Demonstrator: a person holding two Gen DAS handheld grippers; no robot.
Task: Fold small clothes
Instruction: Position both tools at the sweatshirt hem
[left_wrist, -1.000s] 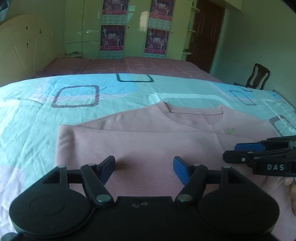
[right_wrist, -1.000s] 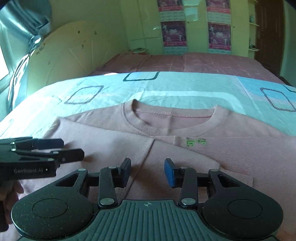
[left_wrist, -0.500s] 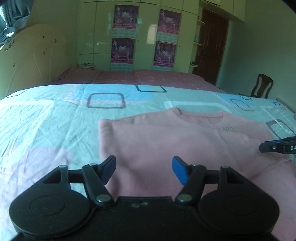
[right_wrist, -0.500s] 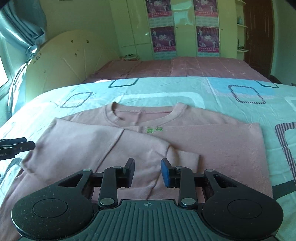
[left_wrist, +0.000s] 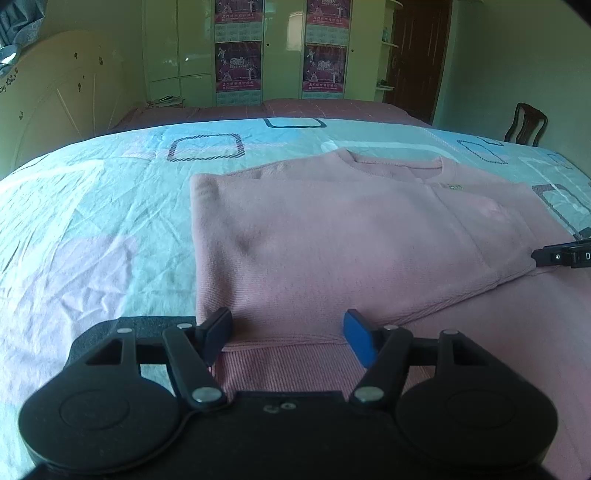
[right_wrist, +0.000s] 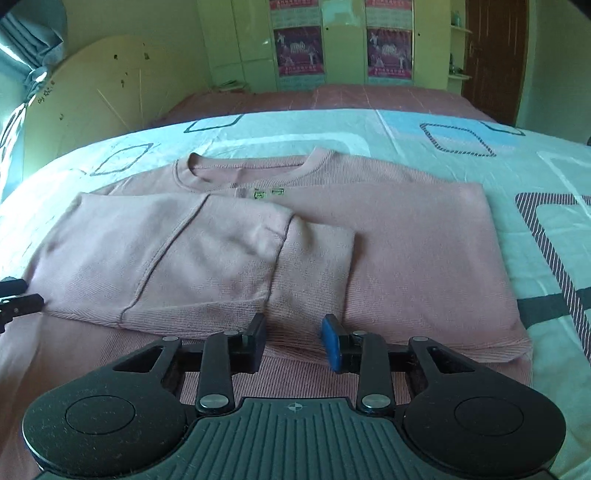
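- The pink sweatshirt (right_wrist: 406, 251) lies flat on the patterned bed sheet (left_wrist: 92, 206), neckline at the far end, both sides and sleeves already turned in over the chest.
- The left hand-held gripper (left_wrist: 288, 332) hovers at the near left corner of the hem, jaws spread wide with nothing between them; the ribbed hem band (left_wrist: 288, 365) lies just under its fingertips.
- The right hand-held gripper (right_wrist: 293, 341) hangs over the near middle of the hem, jaws moderately apart and empty, with the folded sleeve cuff (right_wrist: 314, 273) just ahead of it.
- The knit looks soft, light and limp; it will likely sag and drag rather than hold shape, and the loose sleeve layers could slide.
- Best hold, I judge: pinch the thicker hem band at both near corners, catching all layers, then lift towards the neckline.
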